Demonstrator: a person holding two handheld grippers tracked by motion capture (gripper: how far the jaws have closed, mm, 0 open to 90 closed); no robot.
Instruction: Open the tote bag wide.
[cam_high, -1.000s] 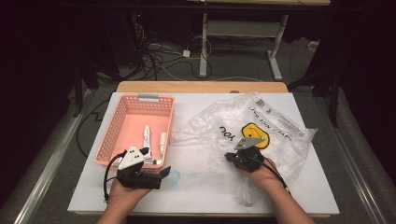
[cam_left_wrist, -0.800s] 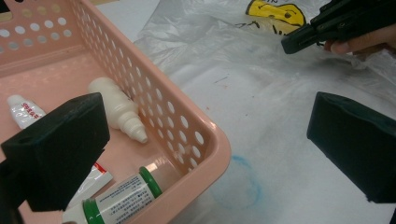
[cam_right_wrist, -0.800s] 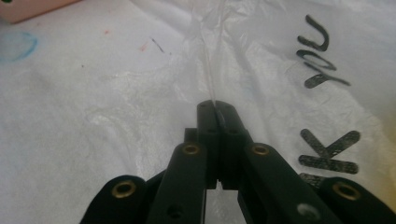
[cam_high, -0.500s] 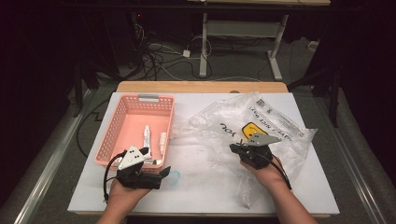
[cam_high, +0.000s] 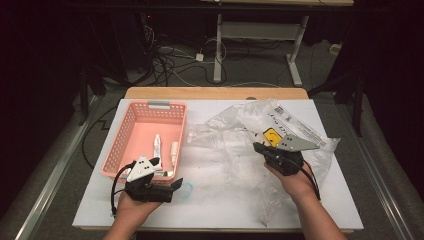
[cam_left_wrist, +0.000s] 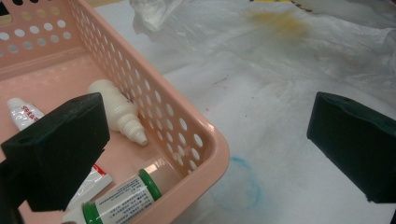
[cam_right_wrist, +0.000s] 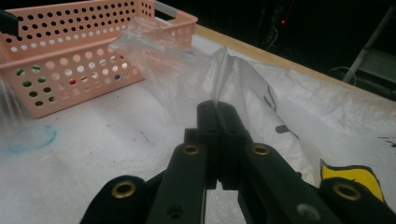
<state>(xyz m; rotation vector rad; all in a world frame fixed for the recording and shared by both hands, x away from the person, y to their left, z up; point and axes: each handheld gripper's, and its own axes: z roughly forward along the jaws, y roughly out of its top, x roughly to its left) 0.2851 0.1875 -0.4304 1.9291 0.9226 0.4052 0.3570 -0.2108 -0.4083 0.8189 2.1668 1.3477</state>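
Right gripper (cam_high: 258, 148) clamped tight on a fold of the clear bag (cam_high: 240, 131), right of centre in the high view, film tented above the white table (cam_high: 220, 210). Left gripper (cam_high: 176, 184) spread wide at lower left (holding nothing), beside the pink basket (cam_high: 116, 145).

Your left gripper (cam_high: 172, 186) rests low with jaws spread wide, forearm entering from below; your right gripper (cam_high: 257, 147) is raised, jaws pinched together, pointing left.
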